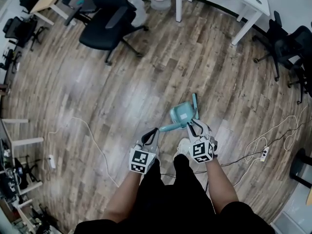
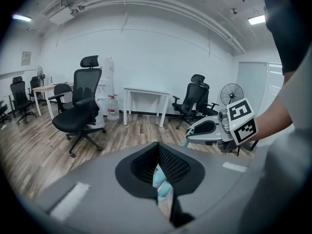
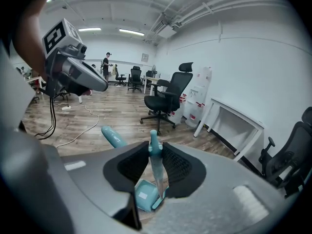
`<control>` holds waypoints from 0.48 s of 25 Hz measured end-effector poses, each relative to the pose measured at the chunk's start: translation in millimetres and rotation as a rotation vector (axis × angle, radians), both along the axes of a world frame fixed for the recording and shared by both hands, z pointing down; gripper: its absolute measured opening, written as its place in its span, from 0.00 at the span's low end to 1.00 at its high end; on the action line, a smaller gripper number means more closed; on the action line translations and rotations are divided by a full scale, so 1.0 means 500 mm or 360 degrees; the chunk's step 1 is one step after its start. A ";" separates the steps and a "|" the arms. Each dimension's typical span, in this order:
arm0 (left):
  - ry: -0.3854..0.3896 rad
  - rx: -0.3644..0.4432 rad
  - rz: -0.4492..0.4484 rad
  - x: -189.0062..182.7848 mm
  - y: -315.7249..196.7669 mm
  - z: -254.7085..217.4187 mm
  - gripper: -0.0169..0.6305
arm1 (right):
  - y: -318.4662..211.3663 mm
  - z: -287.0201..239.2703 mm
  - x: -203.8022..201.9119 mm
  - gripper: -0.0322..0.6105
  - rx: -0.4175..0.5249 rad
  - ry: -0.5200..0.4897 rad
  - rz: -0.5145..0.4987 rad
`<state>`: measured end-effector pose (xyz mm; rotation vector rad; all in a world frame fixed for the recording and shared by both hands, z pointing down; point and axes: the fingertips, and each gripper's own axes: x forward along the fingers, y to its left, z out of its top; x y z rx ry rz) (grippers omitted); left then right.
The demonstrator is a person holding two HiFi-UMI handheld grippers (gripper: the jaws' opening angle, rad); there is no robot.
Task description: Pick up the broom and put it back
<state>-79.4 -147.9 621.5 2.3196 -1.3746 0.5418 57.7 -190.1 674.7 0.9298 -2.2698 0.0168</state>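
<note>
Fingers point(image 3: 178, 165) of R gripper point(image 3: 155, 149), ribbed blk, pinch flat teal plastic handle point(image 3: 157, 175)

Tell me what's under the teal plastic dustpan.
The teal plastic dustpan hangs from the right tongs by its thin handle. Below it, only grey-brown wood-plank floor shows around its edges. The patch directly underneath is covered by the pan itself.

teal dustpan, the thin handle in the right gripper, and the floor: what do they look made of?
Dustpan and handle: likely moulded plastic, given the uniform teal colour, smooth satin surface and rounded edges. Floor: wood-look planks, probably laminate or vinyl, with streaky grey-brown grain and soft glare patches. Look alone can't confirm either.
</note>
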 end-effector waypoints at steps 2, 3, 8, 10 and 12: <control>0.0014 -0.0004 -0.0004 -0.004 0.008 0.002 0.05 | 0.008 0.003 -0.011 0.20 -0.0007 0.0005 -0.0021; 0.0023 -0.0005 -0.0007 -0.008 0.012 0.001 0.05 | 0.012 0.005 -0.016 0.20 -0.0010 0.0006 -0.0030; 0.0028 -0.0010 -0.0017 -0.031 0.030 0.005 0.05 | 0.026 0.012 -0.038 0.20 -0.0036 0.0006 -0.0068; 0.0024 -0.0014 -0.0025 -0.039 0.035 0.008 0.05 | 0.032 0.017 -0.045 0.20 -0.0043 0.0010 -0.0091; 0.0029 -0.0021 -0.0045 -0.050 0.038 0.012 0.05 | 0.036 0.020 -0.052 0.20 -0.0046 0.0012 -0.0106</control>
